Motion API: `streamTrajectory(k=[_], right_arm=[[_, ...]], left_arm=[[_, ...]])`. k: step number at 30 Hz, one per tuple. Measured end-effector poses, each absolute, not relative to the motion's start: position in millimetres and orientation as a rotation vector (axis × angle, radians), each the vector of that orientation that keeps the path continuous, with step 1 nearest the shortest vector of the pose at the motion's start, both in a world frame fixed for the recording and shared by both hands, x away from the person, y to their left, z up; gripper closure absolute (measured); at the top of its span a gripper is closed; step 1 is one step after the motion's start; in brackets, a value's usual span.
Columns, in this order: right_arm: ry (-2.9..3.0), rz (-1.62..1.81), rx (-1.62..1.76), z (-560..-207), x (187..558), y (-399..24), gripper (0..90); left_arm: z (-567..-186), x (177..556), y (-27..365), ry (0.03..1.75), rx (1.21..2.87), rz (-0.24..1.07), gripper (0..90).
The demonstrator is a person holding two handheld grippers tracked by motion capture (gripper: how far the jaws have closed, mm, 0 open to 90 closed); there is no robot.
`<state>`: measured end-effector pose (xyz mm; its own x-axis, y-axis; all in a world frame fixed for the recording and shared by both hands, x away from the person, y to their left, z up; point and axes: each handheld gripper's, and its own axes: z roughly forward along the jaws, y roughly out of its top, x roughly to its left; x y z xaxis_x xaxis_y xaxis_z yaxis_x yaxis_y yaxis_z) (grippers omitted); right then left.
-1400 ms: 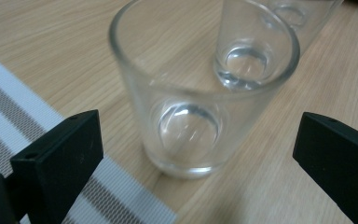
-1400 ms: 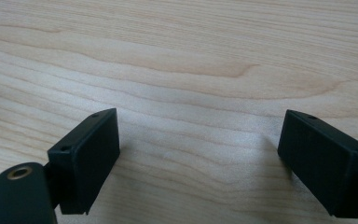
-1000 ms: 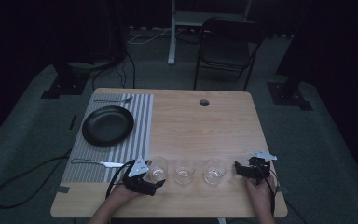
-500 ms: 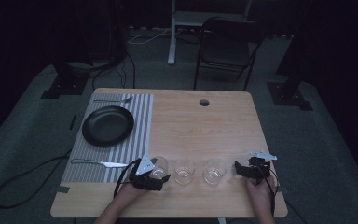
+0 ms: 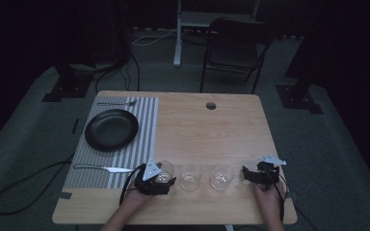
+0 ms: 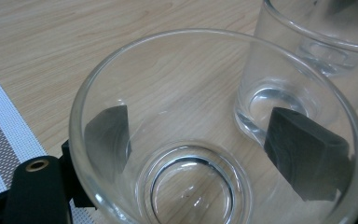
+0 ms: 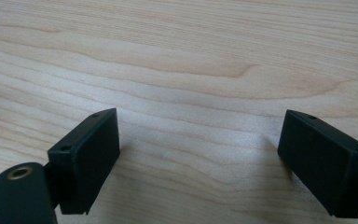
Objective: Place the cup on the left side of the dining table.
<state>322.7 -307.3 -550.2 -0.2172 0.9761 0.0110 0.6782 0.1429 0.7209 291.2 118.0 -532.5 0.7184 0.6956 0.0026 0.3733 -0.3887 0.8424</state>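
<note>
In the left gripper view, we see the held glass cut off by the bottom edge, and the neighbouring glass cut off at the top and right; the far tong pad shows only dimly through the glass wall

Three clear, colourless glasses: left glass, middle glass, right glass. Surface: pale wood with darker wavy grain. Placemat: narrow grey and white stripes. Plate: plain black. Knife and fork: silver. Left gripper and right gripper: black jaws, each under a light grey plate. Floor: grey-green.
</note>
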Motion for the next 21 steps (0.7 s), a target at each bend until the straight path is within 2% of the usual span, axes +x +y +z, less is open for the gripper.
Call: streamTrajectory(k=[6, 21], right_arm=[[1.959, 0.845, 1.579, -550, 323, -307, 12.2], [1.959, 0.845, 1.579, -550, 323, -307, 12.2]], left_arm=[[-528, 294, 122, 0.853, 1.994, 0.427, 20.3], [-510, 299, 133, 0.865, 1.981, 0.498, 20.3]])
